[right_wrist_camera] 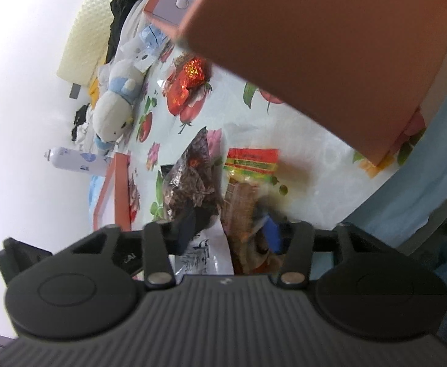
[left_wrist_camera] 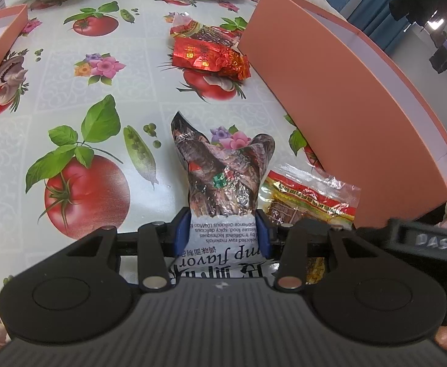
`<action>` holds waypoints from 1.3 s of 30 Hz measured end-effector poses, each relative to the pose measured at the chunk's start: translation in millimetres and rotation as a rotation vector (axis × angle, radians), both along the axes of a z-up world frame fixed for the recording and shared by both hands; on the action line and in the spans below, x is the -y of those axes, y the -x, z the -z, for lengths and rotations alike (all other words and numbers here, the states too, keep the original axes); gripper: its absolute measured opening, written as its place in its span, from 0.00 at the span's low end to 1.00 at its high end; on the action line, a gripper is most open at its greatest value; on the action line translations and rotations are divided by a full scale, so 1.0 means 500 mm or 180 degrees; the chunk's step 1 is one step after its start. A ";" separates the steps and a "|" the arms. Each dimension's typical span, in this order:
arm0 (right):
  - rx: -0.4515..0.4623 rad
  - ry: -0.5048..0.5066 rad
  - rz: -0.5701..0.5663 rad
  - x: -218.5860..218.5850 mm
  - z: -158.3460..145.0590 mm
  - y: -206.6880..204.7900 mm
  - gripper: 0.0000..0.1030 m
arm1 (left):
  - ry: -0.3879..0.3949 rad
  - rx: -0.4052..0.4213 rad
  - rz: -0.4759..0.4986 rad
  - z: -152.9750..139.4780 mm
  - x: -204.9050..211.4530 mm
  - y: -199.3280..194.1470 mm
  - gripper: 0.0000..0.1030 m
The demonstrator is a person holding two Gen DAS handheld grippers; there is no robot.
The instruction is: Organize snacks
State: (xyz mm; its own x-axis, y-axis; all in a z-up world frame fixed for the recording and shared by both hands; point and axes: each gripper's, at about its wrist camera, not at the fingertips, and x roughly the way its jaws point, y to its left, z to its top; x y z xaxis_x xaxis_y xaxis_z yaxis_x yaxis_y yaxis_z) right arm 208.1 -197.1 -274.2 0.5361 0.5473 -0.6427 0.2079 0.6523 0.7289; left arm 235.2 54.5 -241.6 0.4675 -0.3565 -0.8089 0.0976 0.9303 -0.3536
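The left gripper (left_wrist_camera: 221, 238) is gripping the dark foil snack bag (left_wrist_camera: 223, 180) by its white printed end, jaws clenched on it from both sides, so that the crumpled dark end is pointing up toward the middle of the left wrist view; held by the tail like this, the bag is probably being carried clear of the bench (left_wrist_camera: 70, 70) rather than dragged across it; the right gripper (right_wrist_camera: 228, 231) is sitting low in its own frame with its blue pads spread around the yellow-and-red snack packet (right_wrist_camera: 247, 180), but blur is hiding whether the jaws are actually pressing on it, so I cannot tell if it is caught or free; that packet is lying just right of the foil bag, at the lower centre of both views; further out, two red foil packets (left_wrist_camera: 211, 52) are resting near the top centre of the left view, just beside the wall of the large pink box (left_wrist_camera: 330, 85), which is filling the right side and seems the likely home for the snacks; a second pink box (left_wrist_camera: 0, 39) is showing at the upper left edge; a plush toy (right_wrist_camera: 116, 104) is lying at the left of the right view.
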 end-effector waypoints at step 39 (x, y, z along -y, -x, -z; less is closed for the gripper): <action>0.1258 0.1332 -0.0462 0.078 -0.372 0.204 0.08 | -0.0237 0.0668 -0.0316 -0.342 0.100 0.254 0.47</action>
